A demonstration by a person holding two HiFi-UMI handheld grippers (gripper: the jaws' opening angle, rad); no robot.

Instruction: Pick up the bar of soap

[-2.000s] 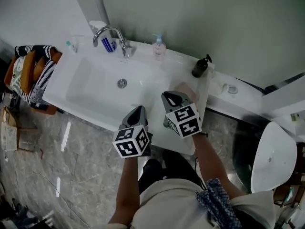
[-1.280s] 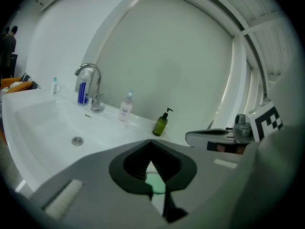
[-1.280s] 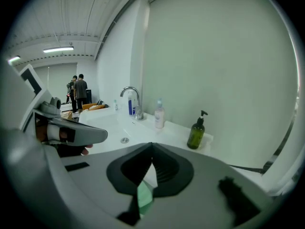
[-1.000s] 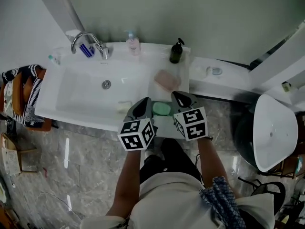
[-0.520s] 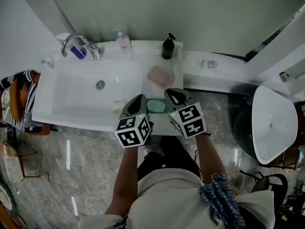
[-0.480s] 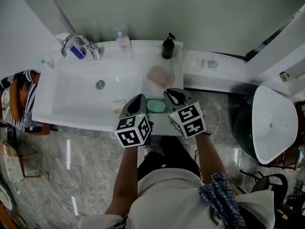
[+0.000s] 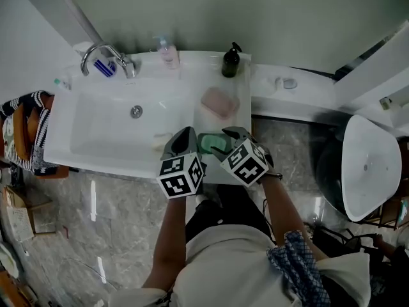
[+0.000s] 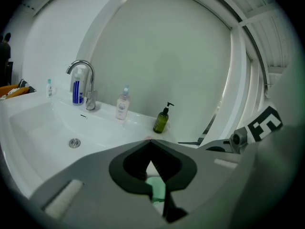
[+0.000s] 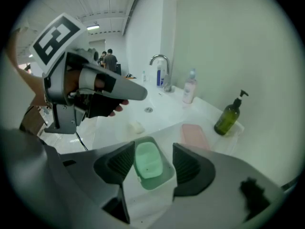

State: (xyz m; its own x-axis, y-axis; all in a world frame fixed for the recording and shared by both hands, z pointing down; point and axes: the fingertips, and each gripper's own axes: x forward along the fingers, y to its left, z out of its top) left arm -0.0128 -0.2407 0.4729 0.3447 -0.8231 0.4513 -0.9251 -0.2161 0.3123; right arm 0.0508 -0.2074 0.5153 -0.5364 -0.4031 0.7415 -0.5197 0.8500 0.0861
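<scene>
Soap, a pale green bar, lies in a green dish on the white table just right of the basin, at its near edge. The right gripper is tilted down over it, and its jaws have just been opening: they now stand wide apart, one on each side of the dish, with the bar between them. Neither pad touches the bar or the dish.

The left gripper hangs just beside the right one, over the near rim of the basin. Its jaws are closed, tip against tip, with nothing caught in them; a strip of the green soap shows through the gap below the tips.

Farther back on the same table lies a flat pink pad, and behind that stands a dark green pump bottle against the wall. A pinkish pump bottle and a chrome tap stand along the back edge of the basin. Inside the basin, a small pale bar lies near the front wall, well apart from the drain.
</scene>
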